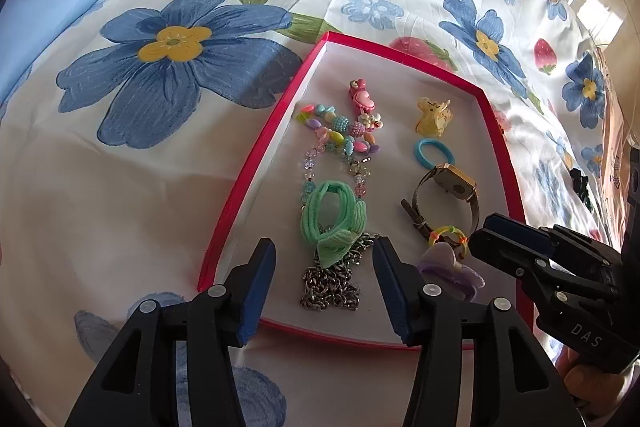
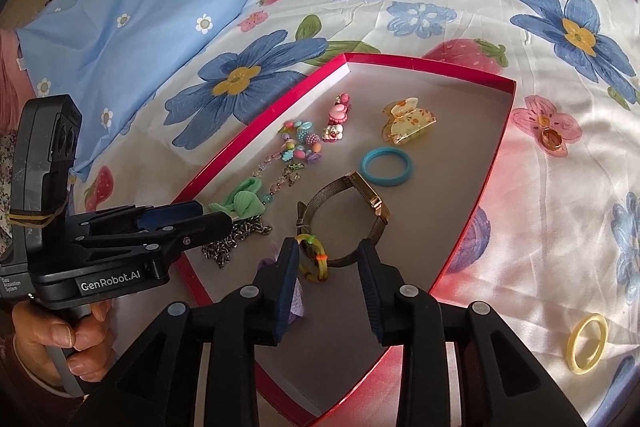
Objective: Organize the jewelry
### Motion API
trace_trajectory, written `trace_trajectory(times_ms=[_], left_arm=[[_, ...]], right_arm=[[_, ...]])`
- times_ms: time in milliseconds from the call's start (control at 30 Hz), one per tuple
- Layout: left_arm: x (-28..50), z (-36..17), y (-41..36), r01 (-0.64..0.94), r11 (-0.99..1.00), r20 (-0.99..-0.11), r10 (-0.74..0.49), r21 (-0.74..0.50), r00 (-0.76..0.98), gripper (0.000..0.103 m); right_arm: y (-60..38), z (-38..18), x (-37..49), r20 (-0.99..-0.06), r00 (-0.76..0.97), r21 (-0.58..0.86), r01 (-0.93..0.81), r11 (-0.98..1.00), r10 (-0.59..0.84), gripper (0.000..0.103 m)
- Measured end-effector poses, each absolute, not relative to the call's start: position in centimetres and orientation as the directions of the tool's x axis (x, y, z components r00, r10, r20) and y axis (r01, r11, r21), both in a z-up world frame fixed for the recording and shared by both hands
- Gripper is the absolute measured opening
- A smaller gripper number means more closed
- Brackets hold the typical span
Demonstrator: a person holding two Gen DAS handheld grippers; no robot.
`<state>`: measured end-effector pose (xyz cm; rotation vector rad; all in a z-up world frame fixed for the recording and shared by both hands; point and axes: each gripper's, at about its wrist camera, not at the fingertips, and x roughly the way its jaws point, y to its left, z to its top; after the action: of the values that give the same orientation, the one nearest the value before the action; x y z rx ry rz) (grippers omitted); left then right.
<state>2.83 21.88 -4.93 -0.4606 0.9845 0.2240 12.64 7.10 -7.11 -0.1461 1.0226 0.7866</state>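
A red-rimmed tray [image 1: 256,163] [image 2: 476,211] on the bed holds jewelry: a green scrunchie [image 1: 332,215] [image 2: 240,201], a silver chain [image 1: 332,283] [image 2: 232,239], a beaded necklace [image 1: 340,139] [image 2: 300,147], a gold watch [image 1: 452,187] [image 2: 360,199], a blue hair tie [image 1: 434,151] [image 2: 387,167], a yellow claw clip [image 1: 434,117] [image 2: 406,123], a small multicolour ring [image 1: 450,235] [image 2: 314,259] and a purple clip [image 1: 448,267]. My left gripper [image 1: 324,255] is open above the chain. My right gripper [image 2: 328,255] is open over the multicolour ring.
A gold ring [image 2: 551,139] and a yellow bangle [image 2: 586,343] lie on the floral sheet right of the tray. A blue pillow [image 2: 128,27] lies at the far left. A black clip [image 1: 580,183] lies on the sheet at right.
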Motion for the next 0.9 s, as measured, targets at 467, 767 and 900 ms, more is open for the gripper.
trace_trajectory(times_ms=[467,767,900], left_arm=[[1.2,-3.6,22.2,-0.390,0.871,-0.821,-0.027,-0.300,0.571,0.071],[-1.0,-3.2,22.5,-0.404,0.844,-0.793,-0.039,-0.352,0.608,0.083],[-2.2,-3.1,22.2,-0.404,0.840,-0.777,-0.031,-0.361,0.628,0.083]], right_arm=[[5.5,-6.2,12.4,-0.778,0.298,0.282,-0.621,0.731,0.553,0.046],[3.6,-5.9,11.8,-0.717,0.307,0.376,-0.587,0.718,0.626,0.065],[2.9,-5.9,11.2,-0.691,0.310,0.406,-0.581,0.706,0.653,0.065]])
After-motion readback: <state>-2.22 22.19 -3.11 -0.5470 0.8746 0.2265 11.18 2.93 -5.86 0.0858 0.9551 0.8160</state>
